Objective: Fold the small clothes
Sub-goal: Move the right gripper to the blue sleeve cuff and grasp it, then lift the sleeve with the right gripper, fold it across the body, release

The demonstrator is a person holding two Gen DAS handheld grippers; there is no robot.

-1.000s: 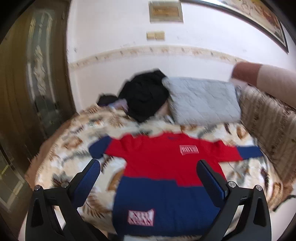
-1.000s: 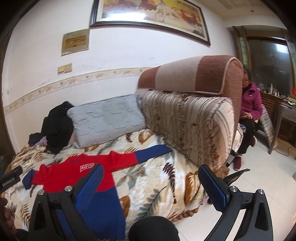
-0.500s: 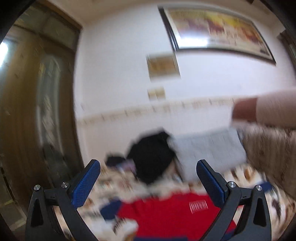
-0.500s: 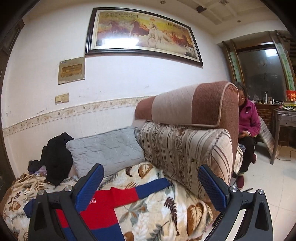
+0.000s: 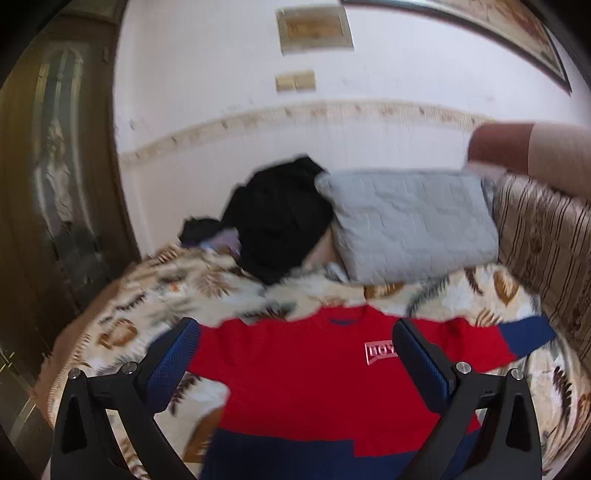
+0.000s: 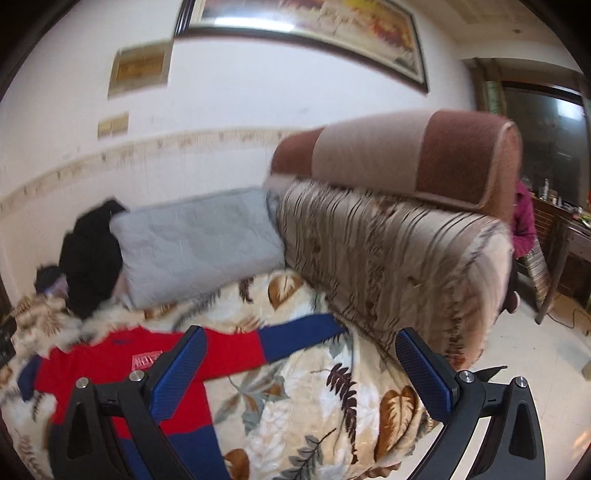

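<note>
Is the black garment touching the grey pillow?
Touching. In the left wrist view the black garment overlaps the grey pillow's left edge with no gap; the right wrist view agrees.

- I'm looking into a home living room: a sofa [image 6: 399, 258] under a leaf-print blanket [image 6: 314, 406].
- A grey cushion [image 5: 413, 221] leans against the wall.
- A framed painting [image 6: 306, 22] hangs above.
</note>
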